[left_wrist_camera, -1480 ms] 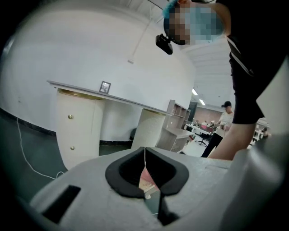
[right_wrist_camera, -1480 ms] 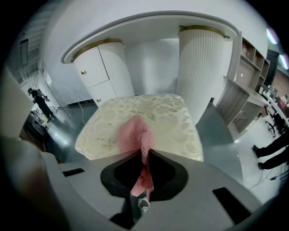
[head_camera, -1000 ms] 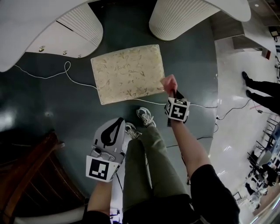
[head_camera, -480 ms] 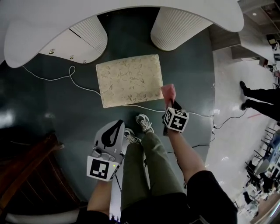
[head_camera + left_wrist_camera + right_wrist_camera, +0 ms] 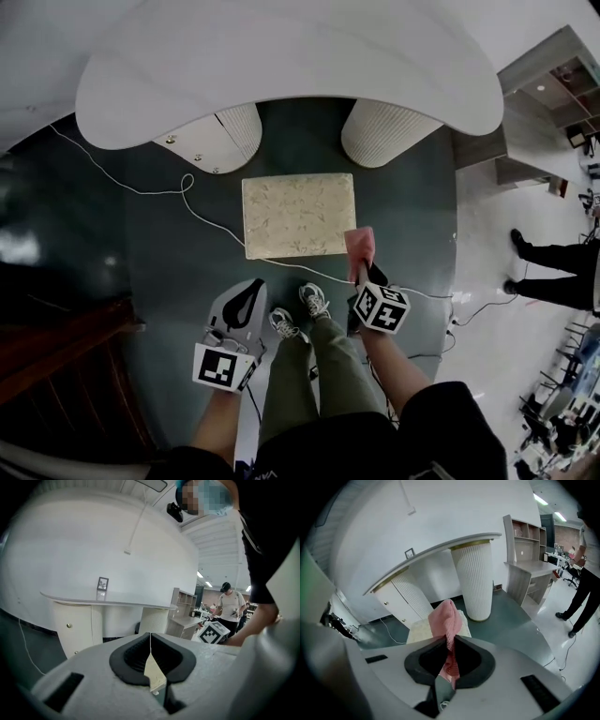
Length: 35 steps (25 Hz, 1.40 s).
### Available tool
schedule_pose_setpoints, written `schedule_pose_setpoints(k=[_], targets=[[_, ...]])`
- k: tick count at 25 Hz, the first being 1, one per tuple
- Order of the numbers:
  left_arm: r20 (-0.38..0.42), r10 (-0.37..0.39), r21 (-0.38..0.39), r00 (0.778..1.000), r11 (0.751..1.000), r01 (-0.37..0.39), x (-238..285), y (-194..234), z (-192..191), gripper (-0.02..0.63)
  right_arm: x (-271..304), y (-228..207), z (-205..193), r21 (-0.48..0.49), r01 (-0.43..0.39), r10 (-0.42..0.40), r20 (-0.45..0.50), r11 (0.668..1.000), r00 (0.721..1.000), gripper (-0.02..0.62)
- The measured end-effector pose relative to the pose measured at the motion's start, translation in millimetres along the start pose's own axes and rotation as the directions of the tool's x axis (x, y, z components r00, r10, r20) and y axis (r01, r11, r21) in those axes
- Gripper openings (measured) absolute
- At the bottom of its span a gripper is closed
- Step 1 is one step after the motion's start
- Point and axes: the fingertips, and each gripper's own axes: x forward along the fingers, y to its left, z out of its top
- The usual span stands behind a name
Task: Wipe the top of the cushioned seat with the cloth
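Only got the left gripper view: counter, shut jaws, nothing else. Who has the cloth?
Observer: The right gripper. It is shut on the pink cloth, which sticks up past its jaws.
Operator: Touching the seat yet?
Observer: No. In the head view the cushioned seat sits on the dark floor ahead of the person's feet. The cloth is held up off it, by its near right corner.
Operator: Where's my gripper relative to the seat?
Observer: The left gripper is short of the seat's near edge, beside the left shoe, touching nothing.
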Motion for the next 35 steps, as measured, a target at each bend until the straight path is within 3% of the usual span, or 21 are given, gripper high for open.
schedule_pose_setpoints(k=[7, 15, 24, 35], targets=[[0.042, 0.049, 0.024, 0.998, 0.998, -0.050, -21.2, 10.0, 46.6, 0.020, -50.1, 43.5, 65.1, -0.032, -0.110, 0.112, 0.090, 0.993, 0.990, 0.037], [0.100, 0.093, 0.062, 0.991, 0.993, -0.100, -57.1, 9.0, 98.6, 0.020, -112.9, 103.5, 124.4, -0.084, -0.255, 0.265, 0.165, 0.963, 0.950, 0.037], [0.120, 0.126, 0.100, 0.985, 0.985, -0.138, -103.3, 7.0, 135.1, 0.020, -167.1, 172.1, 136.5, -0.123, -0.379, 0.396, 0.177, 0.917, 0.901, 0.037], [0.157, 0.194, 0.164, 0.968, 0.962, -0.219, -162.2, 11.8, 154.5, 0.020, -222.8, 228.9, 145.4, -0.260, -0.481, 0.532, 0.183, 0.837, 0.827, 0.037]])
